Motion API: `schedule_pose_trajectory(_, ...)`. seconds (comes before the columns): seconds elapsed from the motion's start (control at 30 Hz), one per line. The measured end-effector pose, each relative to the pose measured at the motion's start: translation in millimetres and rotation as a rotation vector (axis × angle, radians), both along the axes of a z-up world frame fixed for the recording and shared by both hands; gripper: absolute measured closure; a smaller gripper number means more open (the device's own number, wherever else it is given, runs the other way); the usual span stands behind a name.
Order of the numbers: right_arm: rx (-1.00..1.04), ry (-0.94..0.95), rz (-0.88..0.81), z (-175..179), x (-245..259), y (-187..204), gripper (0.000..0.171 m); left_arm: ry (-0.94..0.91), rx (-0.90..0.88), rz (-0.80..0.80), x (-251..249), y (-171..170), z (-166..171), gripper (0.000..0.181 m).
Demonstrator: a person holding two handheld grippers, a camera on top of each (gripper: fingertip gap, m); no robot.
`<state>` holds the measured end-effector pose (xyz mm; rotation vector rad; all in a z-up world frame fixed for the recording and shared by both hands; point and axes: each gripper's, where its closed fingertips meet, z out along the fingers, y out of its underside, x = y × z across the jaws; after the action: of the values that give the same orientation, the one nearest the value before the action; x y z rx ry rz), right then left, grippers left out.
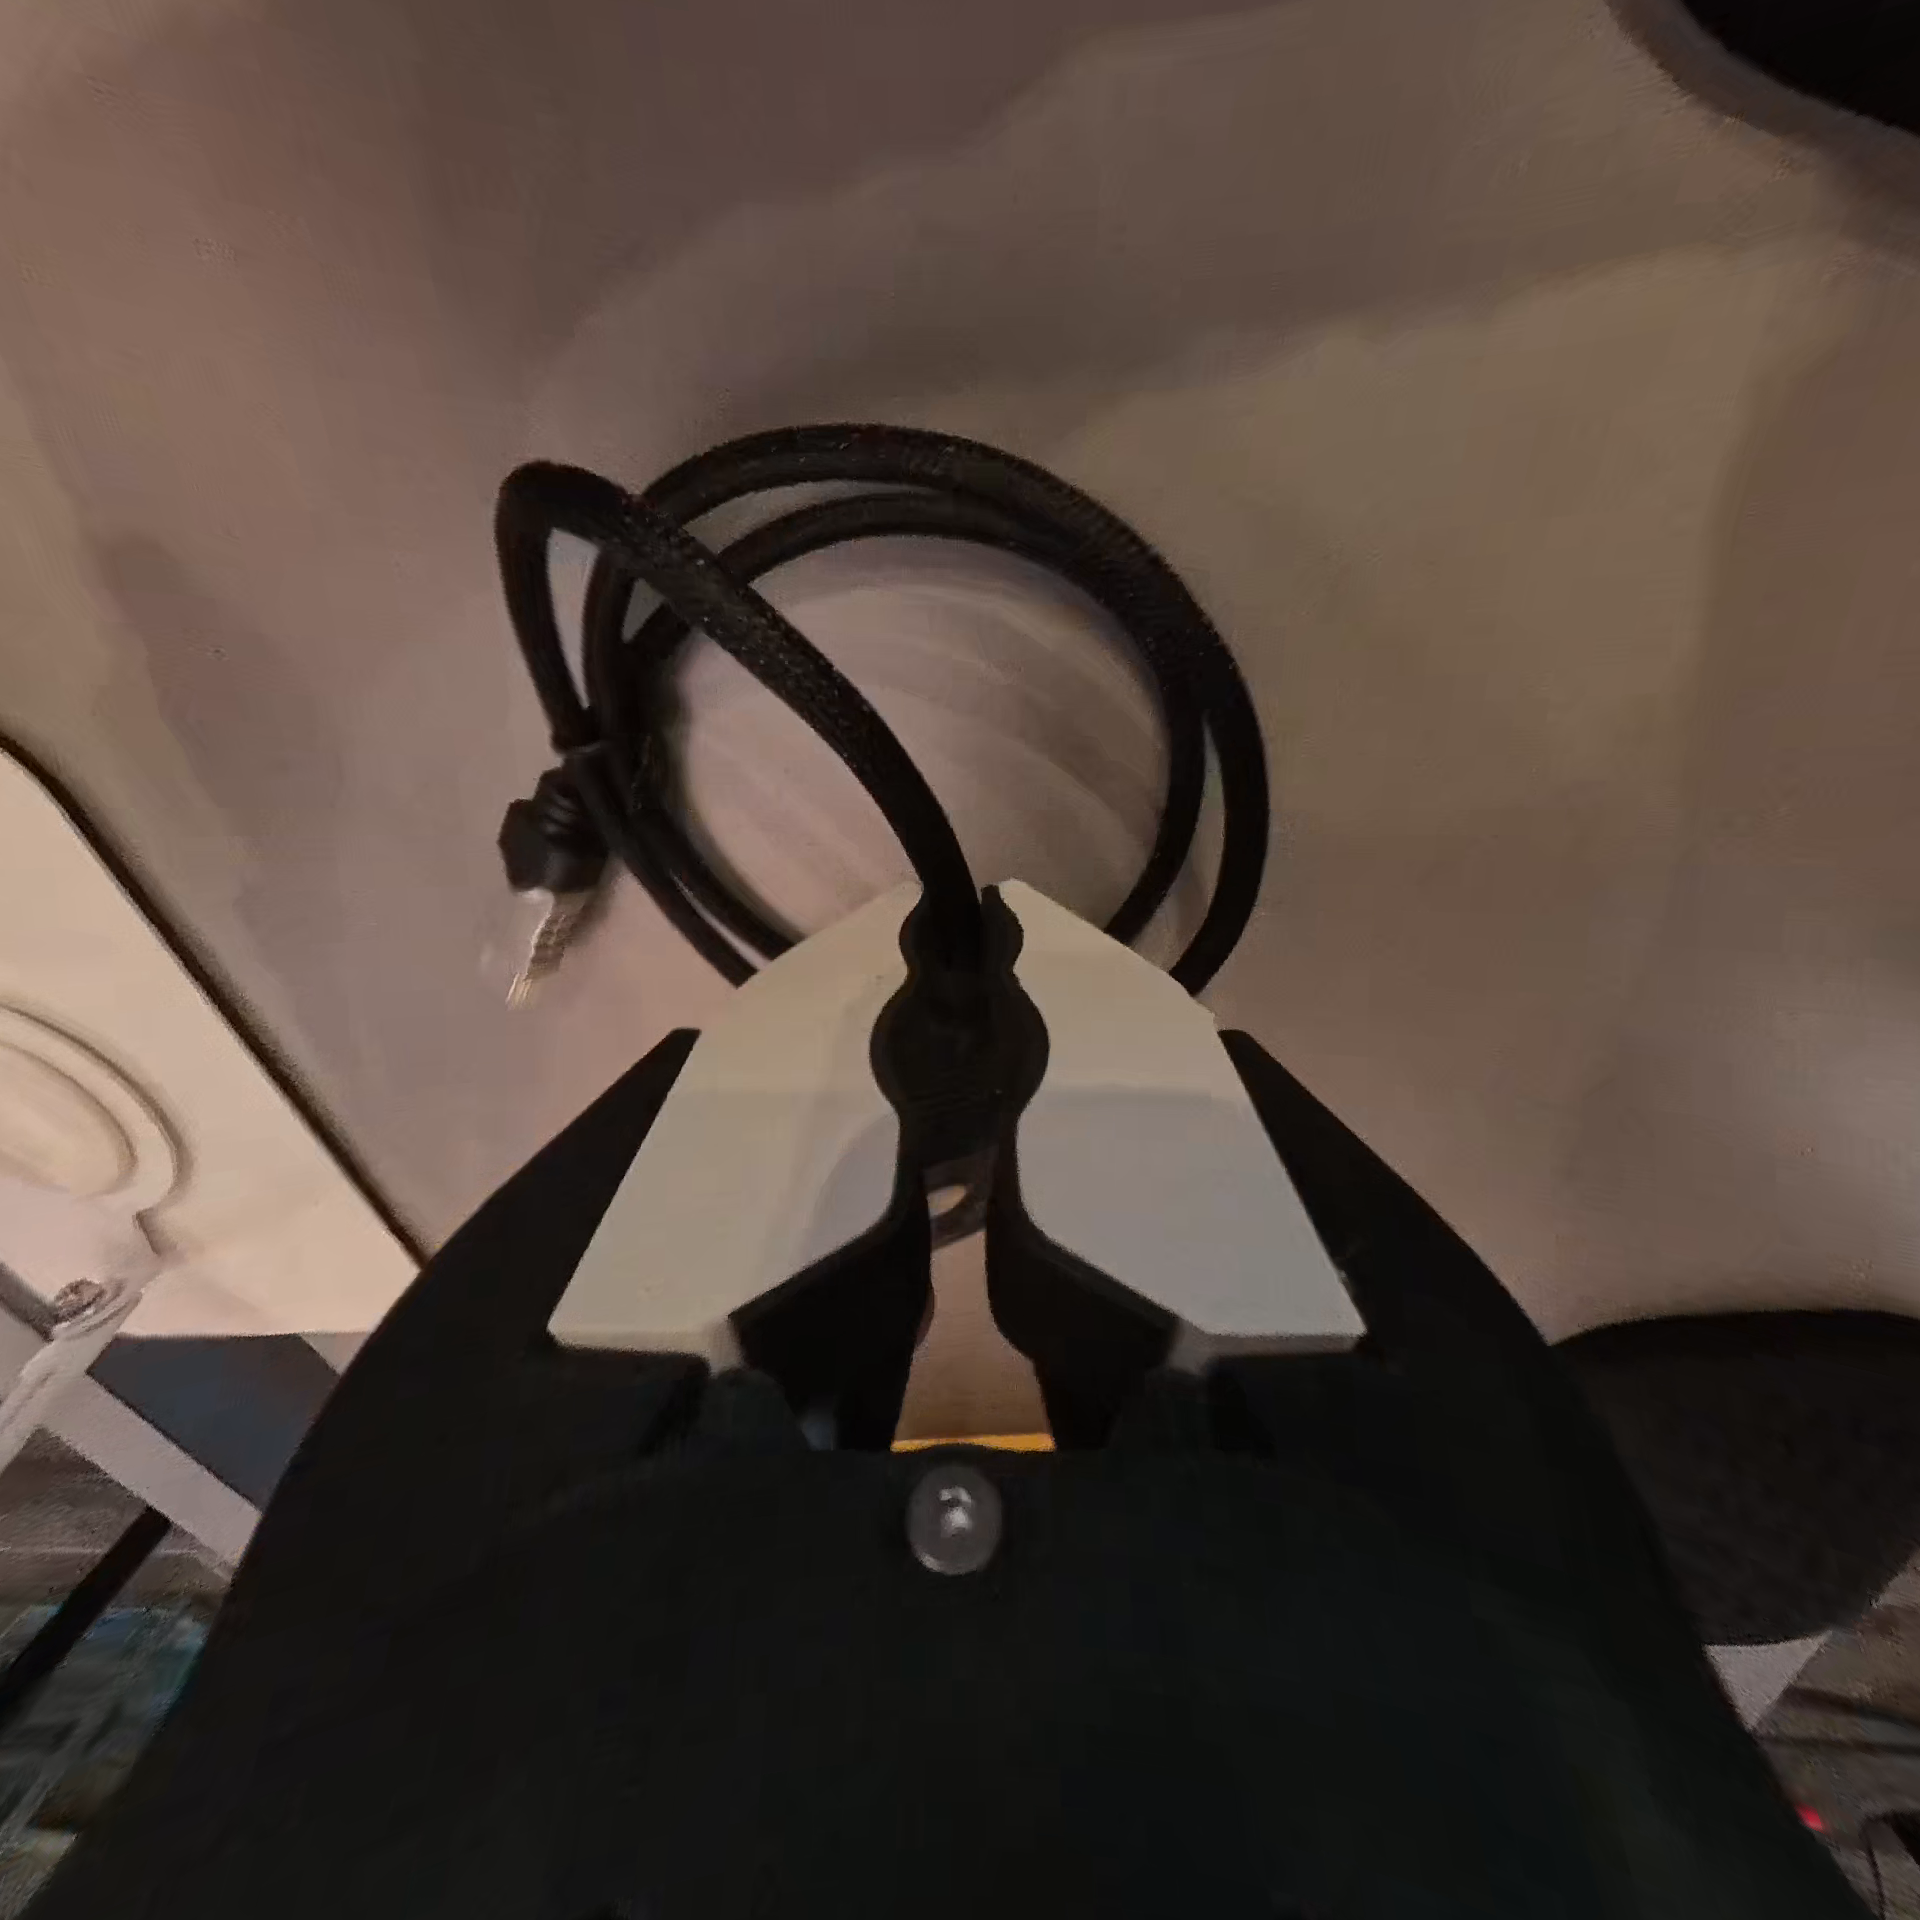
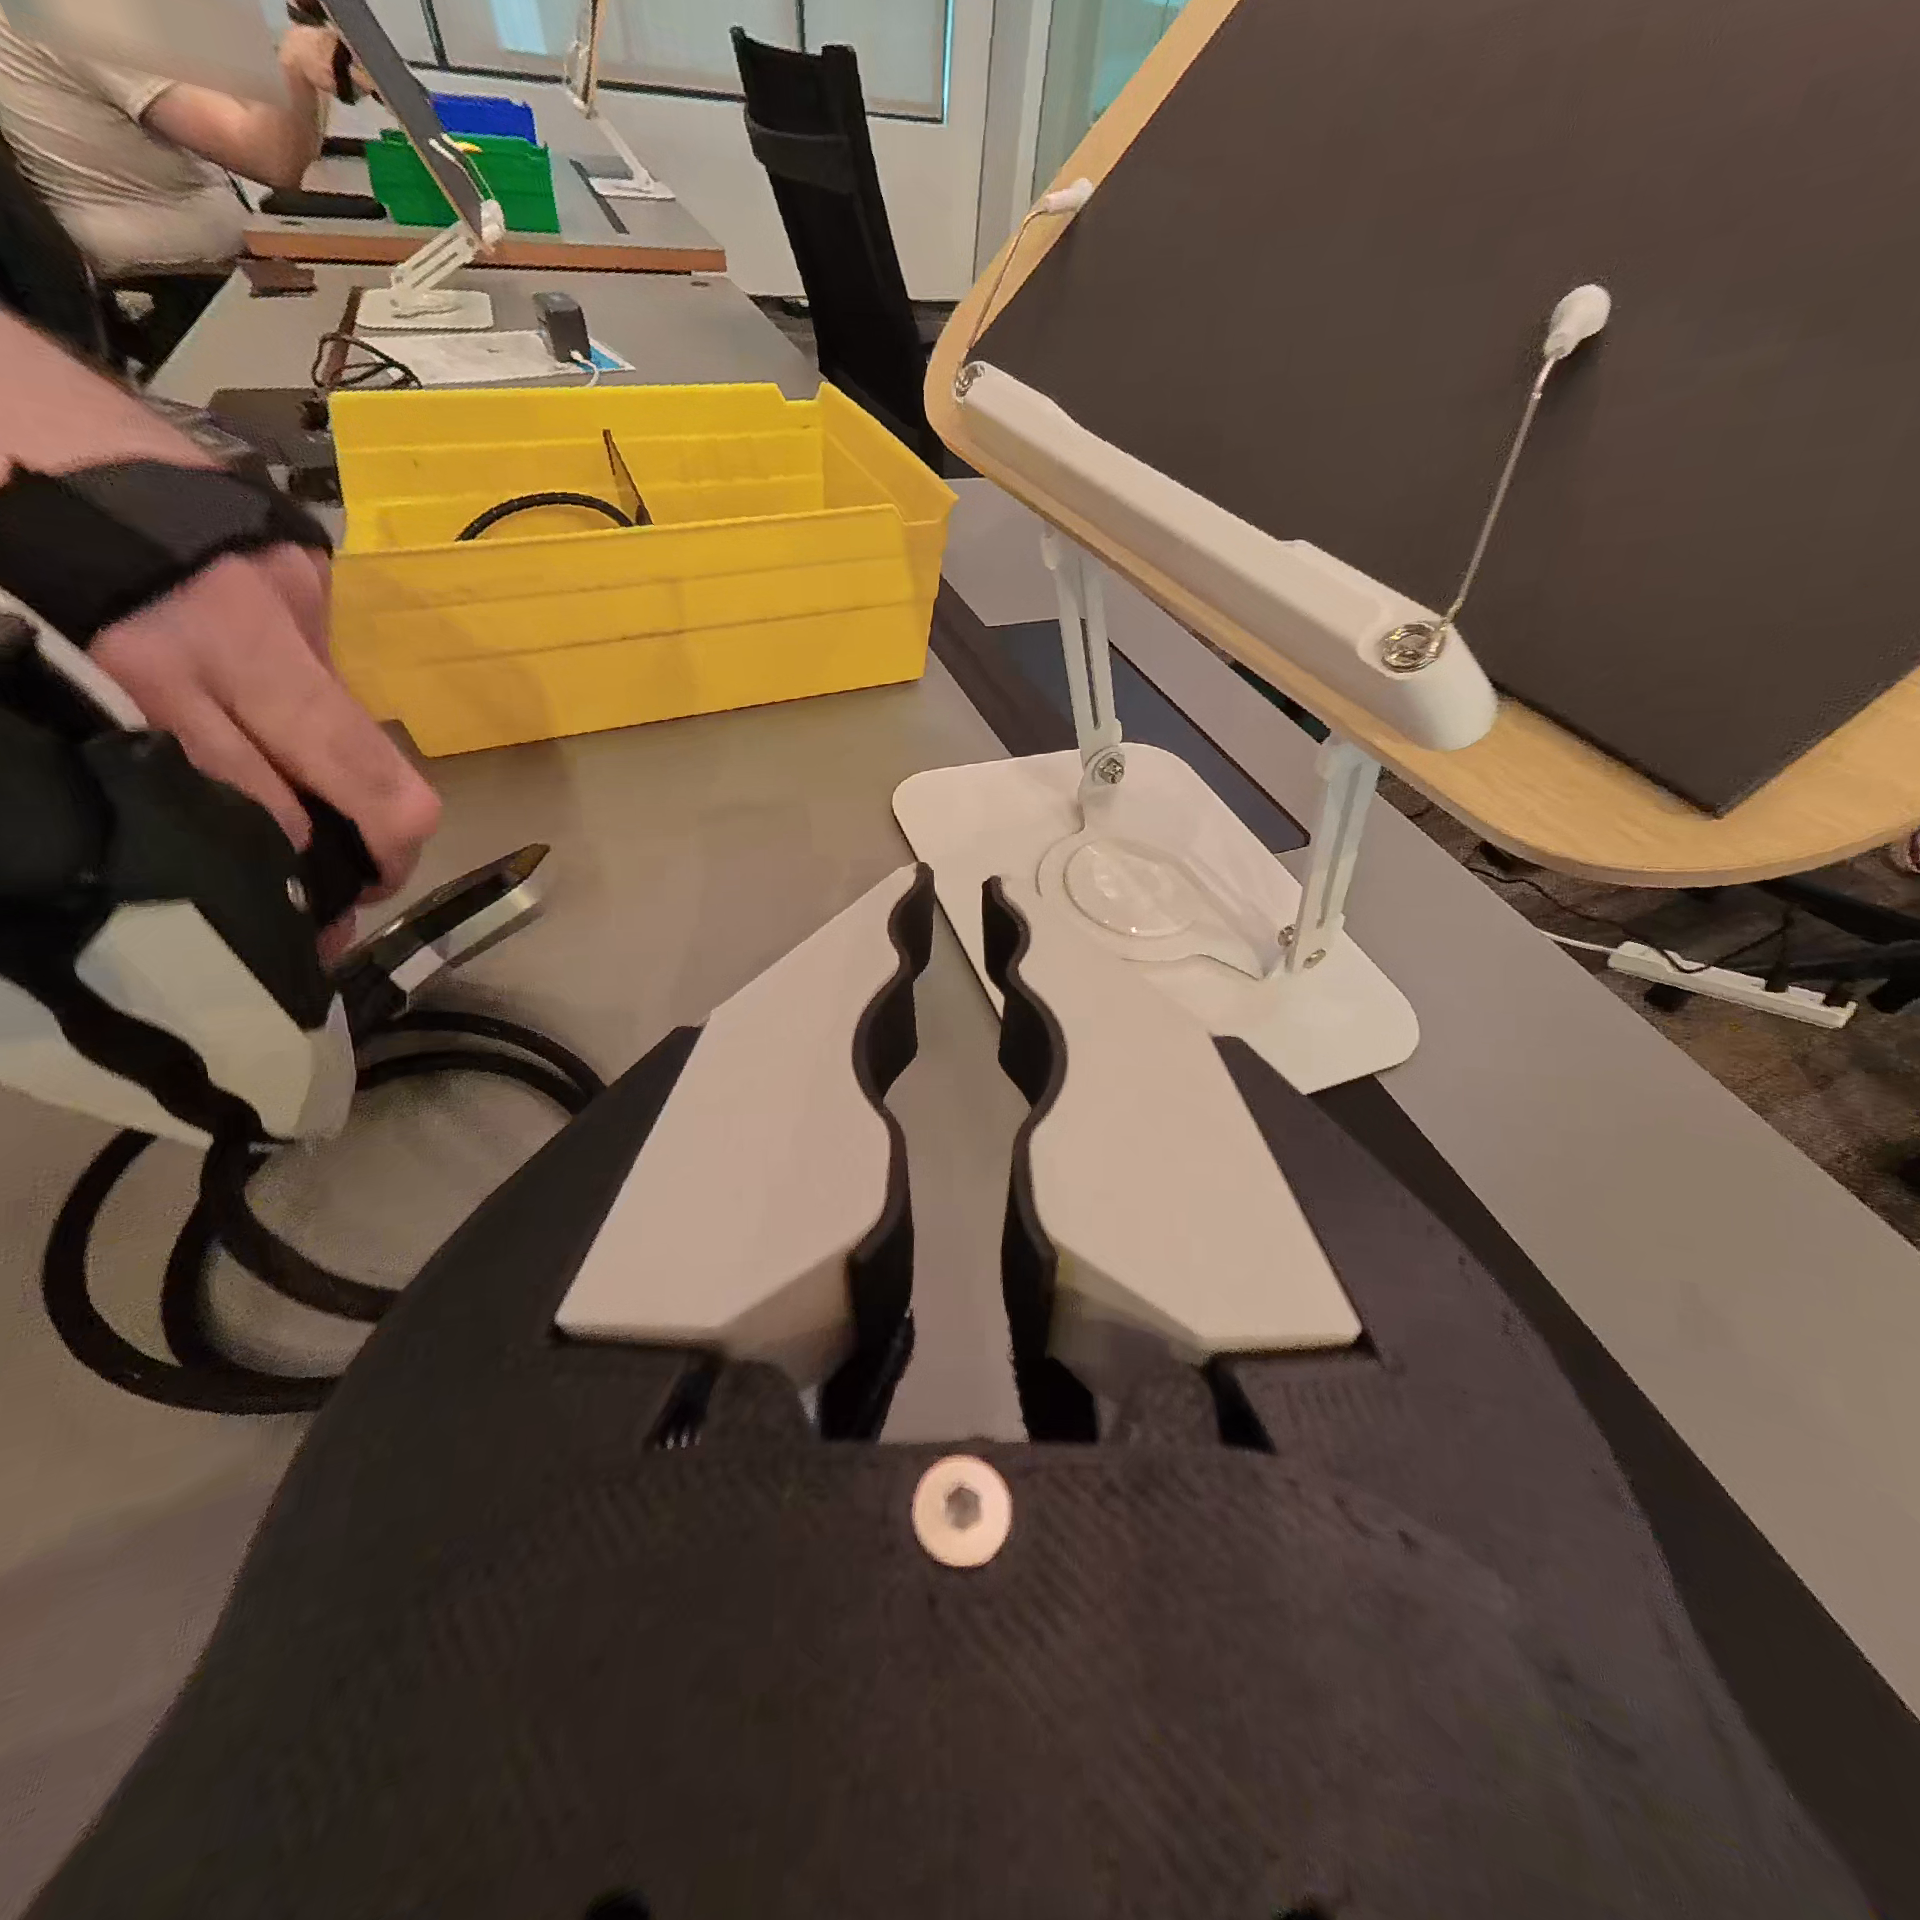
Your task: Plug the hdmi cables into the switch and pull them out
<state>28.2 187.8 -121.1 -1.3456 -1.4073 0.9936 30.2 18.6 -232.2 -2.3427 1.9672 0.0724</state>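
Note:
A black braided HDMI cable point(image 1: 935, 499) lies coiled on the grey table point(image 1: 1455, 727). Its free connector point(image 1: 545, 883), with a metal plug, rests at the coil's left. My left gripper point(image 1: 956, 904) points down and is shut on the cable's other connector end point(image 1: 951, 1049); the cable runs out past the fingertips. In the right wrist view the left gripper point(image 2: 208, 966) is at the left, held by a hand, over the coil point(image 2: 135, 1299). My right gripper point(image 2: 956, 883) hovers over the table, jaws slightly apart and empty. I cannot make out a switch.
A yellow bin point(image 2: 623, 623) with a black cable inside stands behind the left gripper. A white stand base point(image 2: 1299, 997) carries a tilted dark board point(image 2: 1455, 364) at the right. The table's right edge point(image 2: 1558, 1195) is near. A person sits at a far table. Tip to tip, the grippers are about 20 cm apart.

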Motion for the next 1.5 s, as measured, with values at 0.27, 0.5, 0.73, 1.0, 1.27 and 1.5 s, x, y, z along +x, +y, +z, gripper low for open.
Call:
schedule_pose_trajectory(0.27, -0.029, 0.004, 0.032, -8.8, -8.0, -4.9, 0.161, -0.039, 0.028, -0.035, 22.1, -1.4, -34.3, 0.15)
schedule_pose_trajectory(0.5, -0.041, -0.009, 0.032, -16.4, -11.5, -3.9, 0.158, -0.253, 0.215, 0.011, 37.7, 2.0, 3.3, 0.096)
schedule_pose_trajectory(0.73, -0.036, 0.014, 0.024, -10.0, -9.3, -2.7, 0.158, -0.396, 0.396, 0.131, -17.3, -23.2, 71.9, 0.079)
schedule_pose_trajectory(1.0, -0.037, 0.017, 0.021, -8.7, -9.5, -2.4, 0.16, -0.272, 0.389, 0.478, -187.4, -64.4, 90.1, 0.123)
schedule_pose_trajectory(1.27, -0.037, -0.005, 0.034, -14.9, -15.7, -5.8, 0.161, -0.137, 0.121, 0.674, -286.0, -63.5, 28.1, 0.149)
schedule_pose_trajectory(1.5, -0.046, -0.015, 0.019, -20.8, -13.2, 0.1, 0.161, -0.019, -0.099, 0.628, -292.0, -73.9, -17.6, 0.152)
